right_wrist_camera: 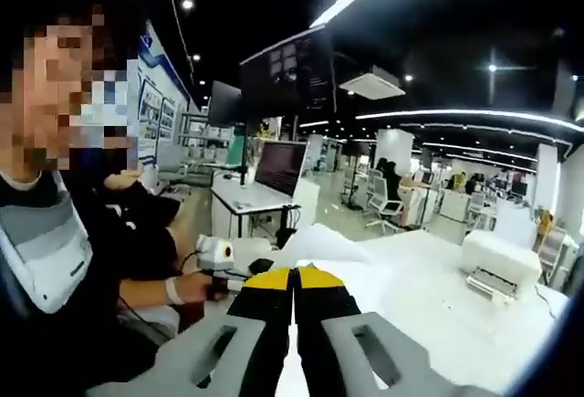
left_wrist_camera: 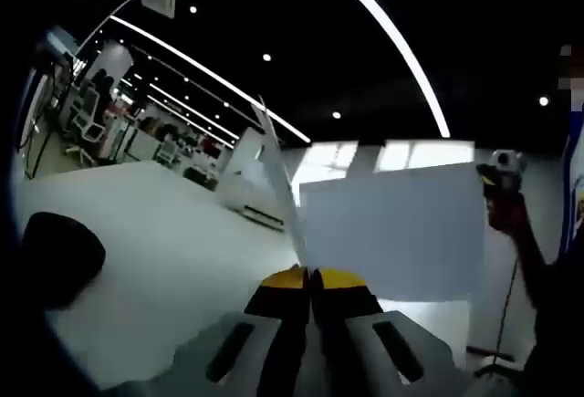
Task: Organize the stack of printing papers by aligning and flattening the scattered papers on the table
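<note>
The stack of white printing papers (left_wrist_camera: 392,233) is held up off the white table (left_wrist_camera: 155,251), stretched between both grippers. My left gripper (left_wrist_camera: 310,278) is shut on one edge of it, and a loose sheet (left_wrist_camera: 276,160) stands edge-on above the yellow tips. At the stack's far edge a hand holds my right gripper (left_wrist_camera: 491,198). In the right gripper view my right gripper (right_wrist_camera: 294,276) is shut on the papers (right_wrist_camera: 319,244), which run forward from its tips. The left gripper (right_wrist_camera: 235,274) comes in from the left, held by a person's hand.
A black rounded object (left_wrist_camera: 55,255) lies on the table at the left. A white printer (right_wrist_camera: 497,265) sits near the far side of the table (right_wrist_camera: 429,297). The person (right_wrist_camera: 82,260) stands close by. Desks, monitors and office chairs stand behind.
</note>
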`<act>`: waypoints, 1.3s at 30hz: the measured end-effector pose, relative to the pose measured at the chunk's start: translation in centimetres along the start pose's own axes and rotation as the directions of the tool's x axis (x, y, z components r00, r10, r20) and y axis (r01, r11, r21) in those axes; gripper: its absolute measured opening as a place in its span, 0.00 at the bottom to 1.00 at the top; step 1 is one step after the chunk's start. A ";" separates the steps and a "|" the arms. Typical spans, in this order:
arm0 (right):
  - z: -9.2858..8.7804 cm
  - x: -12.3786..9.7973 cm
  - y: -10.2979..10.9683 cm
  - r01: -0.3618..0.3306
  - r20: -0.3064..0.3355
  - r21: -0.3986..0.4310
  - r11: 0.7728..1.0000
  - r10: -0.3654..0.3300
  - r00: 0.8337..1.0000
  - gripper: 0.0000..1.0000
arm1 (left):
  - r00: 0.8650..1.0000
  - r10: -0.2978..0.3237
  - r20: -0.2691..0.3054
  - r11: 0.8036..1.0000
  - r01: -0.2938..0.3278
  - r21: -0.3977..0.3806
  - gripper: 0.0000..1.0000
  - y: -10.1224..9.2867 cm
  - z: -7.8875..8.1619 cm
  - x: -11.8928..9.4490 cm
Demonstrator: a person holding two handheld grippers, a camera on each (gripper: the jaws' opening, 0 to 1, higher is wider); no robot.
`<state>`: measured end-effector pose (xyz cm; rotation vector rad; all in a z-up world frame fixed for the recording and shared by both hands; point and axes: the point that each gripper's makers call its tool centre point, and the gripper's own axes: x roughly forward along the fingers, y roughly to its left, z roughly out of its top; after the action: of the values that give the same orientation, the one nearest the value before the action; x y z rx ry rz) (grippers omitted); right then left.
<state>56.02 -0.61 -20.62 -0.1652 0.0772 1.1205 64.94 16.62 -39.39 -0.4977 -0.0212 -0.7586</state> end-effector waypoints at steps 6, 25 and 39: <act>2.3 -1.3 0.5 -0.035 0.059 0.037 0.999 0.033 0.998 0.00 | 1.000 0.003 -0.005 1.000 -0.003 0.003 0.07 0.0 -0.1 0.0; 13.8 0.9 2.1 -0.126 0.415 -0.044 0.991 0.133 0.900 0.00 | 1.000 0.009 -0.019 1.000 -0.009 0.006 0.07 0.3 -0.3 0.2; 11.3 2.0 -0.6 -0.086 0.475 0.050 0.995 0.052 0.878 0.00 | 1.000 0.007 -0.018 1.000 -0.007 0.001 0.07 0.1 -0.3 0.2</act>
<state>57.21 2.85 -9.70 0.1801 -0.3193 1.2007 65.08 16.41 -39.69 -0.4898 -0.0025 -0.7561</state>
